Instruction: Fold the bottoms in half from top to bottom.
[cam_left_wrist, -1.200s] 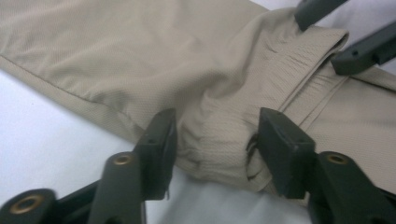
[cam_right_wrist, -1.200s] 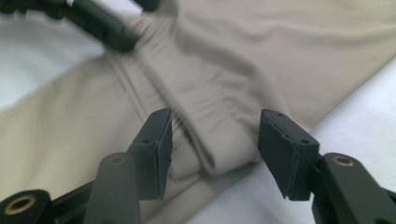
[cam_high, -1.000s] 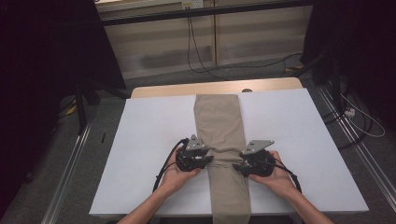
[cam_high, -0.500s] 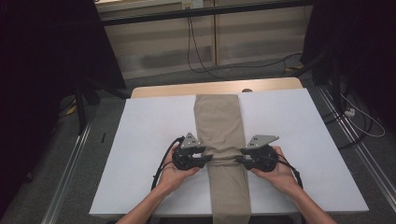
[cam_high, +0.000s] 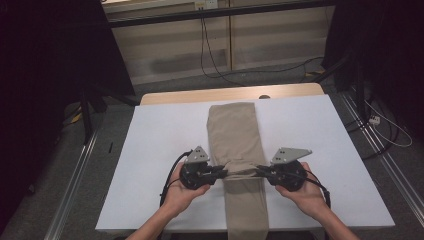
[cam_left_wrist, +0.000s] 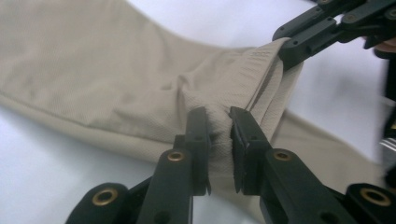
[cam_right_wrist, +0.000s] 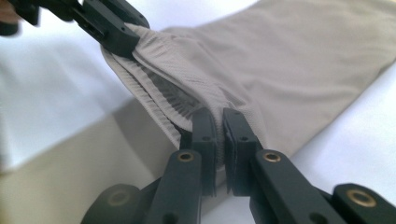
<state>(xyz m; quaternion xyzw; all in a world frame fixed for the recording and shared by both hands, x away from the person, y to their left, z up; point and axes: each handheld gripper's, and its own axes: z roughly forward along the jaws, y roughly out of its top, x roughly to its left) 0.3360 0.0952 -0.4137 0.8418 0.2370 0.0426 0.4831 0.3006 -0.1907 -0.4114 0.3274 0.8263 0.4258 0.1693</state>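
The left gripper (cam_high: 224, 172) and right gripper (cam_high: 256, 171) have just been closing and now pinch opposite edges of the folded tan cloth (cam_high: 235, 132). The cloth's long axis runs from lower centre to upper centre of the high view across the white table (cam_high: 160, 145). Both hands are level, jaws pointing inward at each other, equally near.

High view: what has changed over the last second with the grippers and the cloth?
Both jaws have just been closing. The left gripper and right gripper now pinch the opposite edges of the cloth and have lifted them, bunching it into a raised ridge between them. A second ago they rested at its edges with the cloth flat. The far part of the cloth and the table stayed as they were.
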